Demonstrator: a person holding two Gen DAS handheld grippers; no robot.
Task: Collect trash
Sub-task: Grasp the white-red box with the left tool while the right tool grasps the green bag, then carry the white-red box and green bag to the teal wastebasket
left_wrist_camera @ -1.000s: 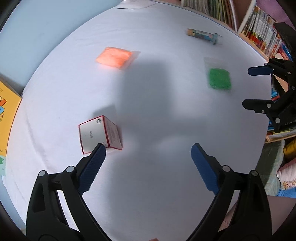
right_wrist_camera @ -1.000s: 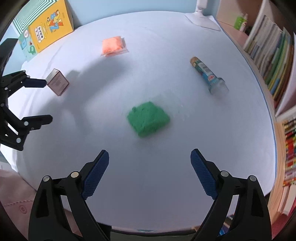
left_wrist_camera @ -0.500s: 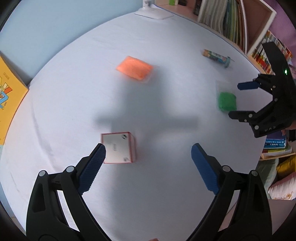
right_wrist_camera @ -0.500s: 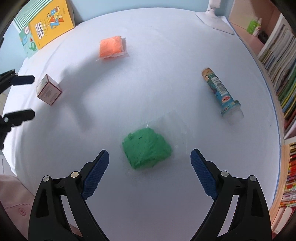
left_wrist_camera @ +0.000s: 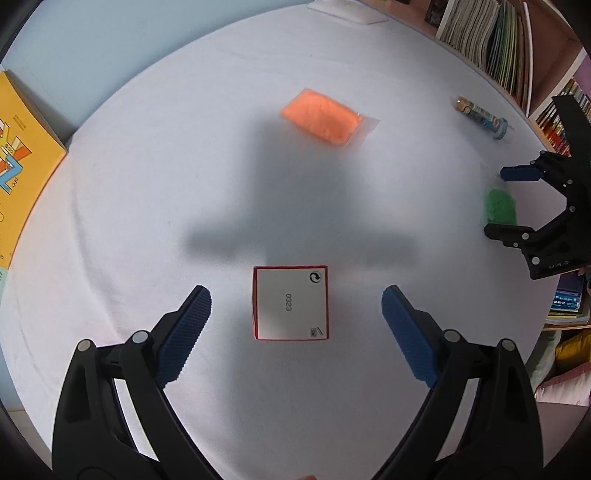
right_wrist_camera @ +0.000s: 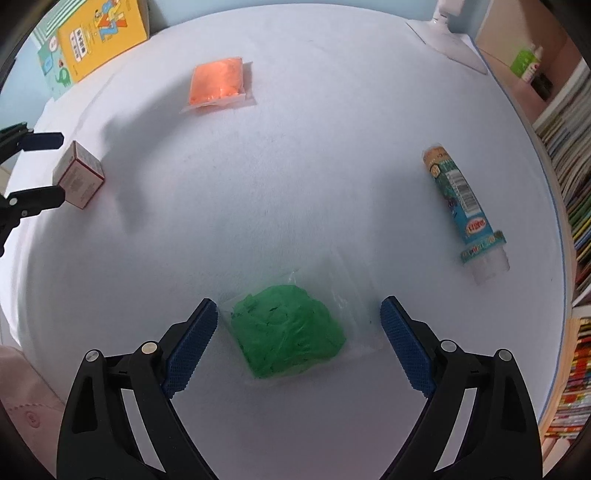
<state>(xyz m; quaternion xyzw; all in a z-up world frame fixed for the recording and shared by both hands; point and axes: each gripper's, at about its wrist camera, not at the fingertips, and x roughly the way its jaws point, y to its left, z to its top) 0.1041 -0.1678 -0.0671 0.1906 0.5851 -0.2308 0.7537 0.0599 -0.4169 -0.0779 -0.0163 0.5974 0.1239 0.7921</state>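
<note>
A small white box with red edges [left_wrist_camera: 290, 302] lies on the white table, right between the blue pads of my open left gripper [left_wrist_camera: 295, 325]. The same box [right_wrist_camera: 78, 175] shows at the left of the right wrist view, flanked by the left gripper's fingers [right_wrist_camera: 44, 141]. A green packet in clear plastic [right_wrist_camera: 288, 334] lies between the pads of my open right gripper [right_wrist_camera: 297, 343]; in the left wrist view the green packet [left_wrist_camera: 499, 206] sits between the right gripper's fingers [left_wrist_camera: 517, 172]. An orange packet [left_wrist_camera: 320, 116] [right_wrist_camera: 218, 83] and a blue tube [right_wrist_camera: 463, 206] [left_wrist_camera: 482, 117] lie farther off.
Yellow picture books [right_wrist_camera: 99, 33] [left_wrist_camera: 14, 162] lie at the table's left edge. Bookshelves [left_wrist_camera: 491, 48] [right_wrist_camera: 569, 155] stand along the right side. A white lamp base [right_wrist_camera: 448, 46] sits at the far edge.
My left gripper has swung left so the box now sits centred between its pads. My right gripper has moved forward and down over the green packet, which now lies between its pads.
</note>
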